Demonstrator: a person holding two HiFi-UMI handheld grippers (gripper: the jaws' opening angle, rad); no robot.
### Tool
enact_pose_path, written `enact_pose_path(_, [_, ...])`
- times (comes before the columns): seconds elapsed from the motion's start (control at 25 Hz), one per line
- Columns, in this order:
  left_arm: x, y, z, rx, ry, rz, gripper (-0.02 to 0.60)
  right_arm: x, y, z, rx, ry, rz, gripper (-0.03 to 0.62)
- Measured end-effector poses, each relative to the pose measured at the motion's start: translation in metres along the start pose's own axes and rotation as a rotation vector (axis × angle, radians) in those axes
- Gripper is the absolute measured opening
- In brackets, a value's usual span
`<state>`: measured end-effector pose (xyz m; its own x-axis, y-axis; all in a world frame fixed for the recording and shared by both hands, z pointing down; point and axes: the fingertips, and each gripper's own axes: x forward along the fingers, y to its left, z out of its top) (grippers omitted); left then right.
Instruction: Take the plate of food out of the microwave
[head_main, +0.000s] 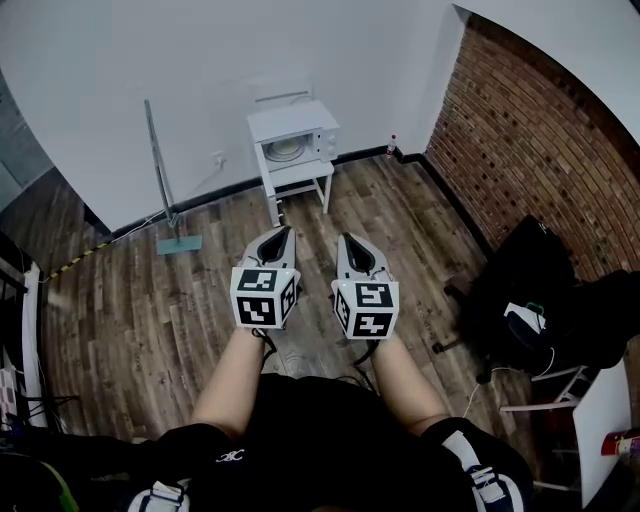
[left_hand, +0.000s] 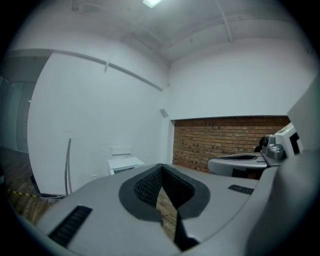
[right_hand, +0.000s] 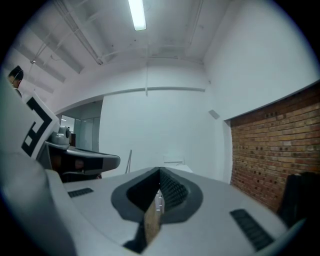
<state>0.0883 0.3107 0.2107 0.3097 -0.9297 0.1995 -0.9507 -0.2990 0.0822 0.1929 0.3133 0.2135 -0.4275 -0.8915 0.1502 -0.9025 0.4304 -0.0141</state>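
Observation:
A white microwave (head_main: 293, 137) stands on a small white table (head_main: 305, 178) against the far wall, well ahead of me. Through its door a pale plate (head_main: 286, 150) shows dimly; I cannot make out any food. Both grippers are held side by side in front of the person's body, far from the microwave and pointing toward it. My left gripper (head_main: 277, 240) is shut with nothing in it, its jaws meeting at the tips (left_hand: 161, 170). My right gripper (head_main: 356, 246) is likewise shut and holds nothing (right_hand: 160, 175). The microwave (left_hand: 124, 163) appears small in the left gripper view.
A long-handled floor tool (head_main: 160, 175) leans on the wall left of the table. A brick wall (head_main: 530, 130) runs along the right. Black bags and a chair (head_main: 540, 290) sit at the right. A small bottle (head_main: 391, 145) stands in the corner. Wooden floor (head_main: 150, 300) lies between me and the table.

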Motion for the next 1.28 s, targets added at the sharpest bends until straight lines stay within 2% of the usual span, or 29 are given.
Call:
enact_pose_path(0.24, [0.009, 0.012, -0.008, -0.013, 0.015, 0.0, -0.008, 0.016, 0.0, -0.003, 0.013, 0.002, -0.003, 0.011])
enact_pose_path(0.48, [0.038, 0.036, -0.014, -0.04, 0.022, -0.008, -0.008, 0.053, 0.004, -0.018, -0.005, 0.051, 0.008, 0.011])
enact_pose_path(0.68, [0.076, 0.07, -0.002, -0.046, 0.026, -0.033, -0.008, 0.1, 0.004, -0.003, -0.023, 0.045, -0.014, 0.011])
enact_pose_path(1.0, [0.133, 0.138, 0.022, -0.024, 0.036, -0.079, -0.008, 0.182, 0.012, 0.019, 0.01, 0.038, -0.057, 0.011])
enact_pose_path(1.28, [0.176, 0.189, 0.025, -0.048, 0.046, -0.129, -0.008, 0.244, 0.019, 0.018, 0.014, 0.049, -0.094, 0.011])
